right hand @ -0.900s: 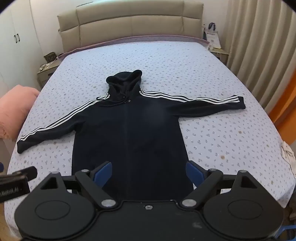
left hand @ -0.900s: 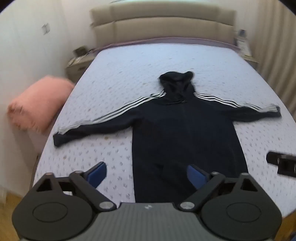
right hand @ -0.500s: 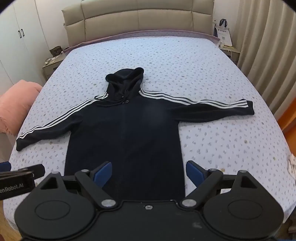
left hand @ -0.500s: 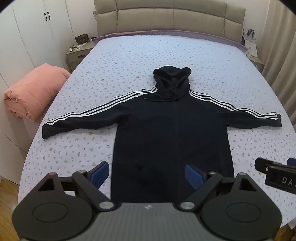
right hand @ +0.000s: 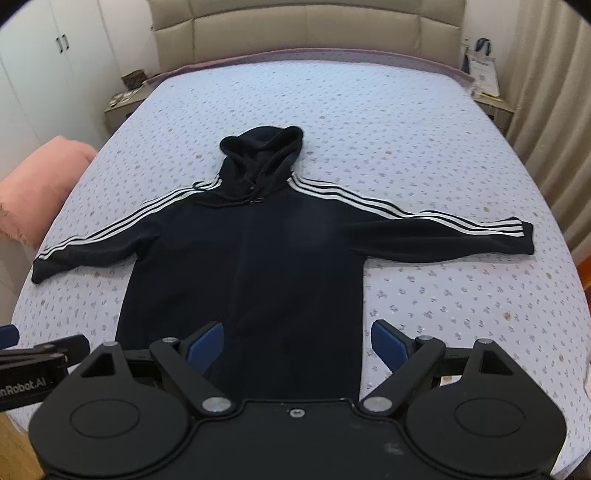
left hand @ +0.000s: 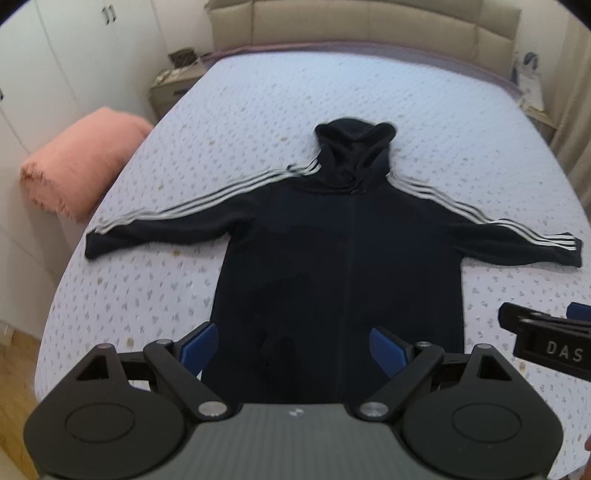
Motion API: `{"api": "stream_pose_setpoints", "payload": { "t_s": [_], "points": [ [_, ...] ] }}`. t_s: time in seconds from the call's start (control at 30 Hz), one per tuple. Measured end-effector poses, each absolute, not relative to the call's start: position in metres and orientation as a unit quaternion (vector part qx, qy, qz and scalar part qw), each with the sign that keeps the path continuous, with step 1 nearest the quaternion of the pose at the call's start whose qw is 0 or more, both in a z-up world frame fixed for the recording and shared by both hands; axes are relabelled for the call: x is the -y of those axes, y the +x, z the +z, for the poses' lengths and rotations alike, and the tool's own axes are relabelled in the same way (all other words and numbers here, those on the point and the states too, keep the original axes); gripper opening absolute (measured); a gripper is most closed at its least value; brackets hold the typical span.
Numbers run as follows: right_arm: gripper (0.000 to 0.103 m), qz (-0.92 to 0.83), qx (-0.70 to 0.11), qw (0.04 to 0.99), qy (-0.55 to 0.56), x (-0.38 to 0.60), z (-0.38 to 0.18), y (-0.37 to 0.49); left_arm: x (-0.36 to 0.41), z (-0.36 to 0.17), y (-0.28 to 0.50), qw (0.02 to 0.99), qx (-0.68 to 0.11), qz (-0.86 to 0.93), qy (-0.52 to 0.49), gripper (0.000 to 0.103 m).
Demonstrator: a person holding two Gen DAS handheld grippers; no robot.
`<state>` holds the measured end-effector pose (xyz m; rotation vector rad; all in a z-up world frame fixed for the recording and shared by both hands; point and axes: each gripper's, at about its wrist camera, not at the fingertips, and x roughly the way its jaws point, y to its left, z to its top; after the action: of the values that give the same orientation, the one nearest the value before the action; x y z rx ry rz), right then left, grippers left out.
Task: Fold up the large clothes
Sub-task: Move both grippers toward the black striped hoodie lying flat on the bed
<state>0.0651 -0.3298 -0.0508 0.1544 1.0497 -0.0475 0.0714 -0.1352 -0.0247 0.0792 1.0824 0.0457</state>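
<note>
A dark navy hoodie (left hand: pixel 343 258) with white sleeve stripes lies flat on the bed, front up, hood toward the headboard and both sleeves spread out; it also shows in the right wrist view (right hand: pixel 255 266). My left gripper (left hand: pixel 293 349) is open and empty, hovering above the hem near the foot of the bed. My right gripper (right hand: pixel 297 345) is open and empty, also above the hem, to the right of the left one. Each gripper shows at the edge of the other's view.
The bed (right hand: pixel 369 122) has a light floral cover and a beige padded headboard (right hand: pixel 306 29). A pink blanket (left hand: pixel 85 158) sits left of the bed. Nightstands stand at both sides of the headboard; curtains (right hand: pixel 546 110) hang on the right, white wardrobes on the left.
Both grippers have shifted slightly over the foot of the bed and both views have swung a little. The hoodie has not moved. Both stay open.
</note>
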Motion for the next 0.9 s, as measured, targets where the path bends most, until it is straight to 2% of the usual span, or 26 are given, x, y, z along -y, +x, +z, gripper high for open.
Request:
{"api": "stream_pose_setpoints", "payload": {
  "t_s": [0.9],
  "points": [
    [0.103,-0.108,-0.499,0.855,0.096,0.271,-0.045,0.091,0.061,-0.049,0.141,0.842,-0.536,-0.04,0.042,0.091]
  ]
}}
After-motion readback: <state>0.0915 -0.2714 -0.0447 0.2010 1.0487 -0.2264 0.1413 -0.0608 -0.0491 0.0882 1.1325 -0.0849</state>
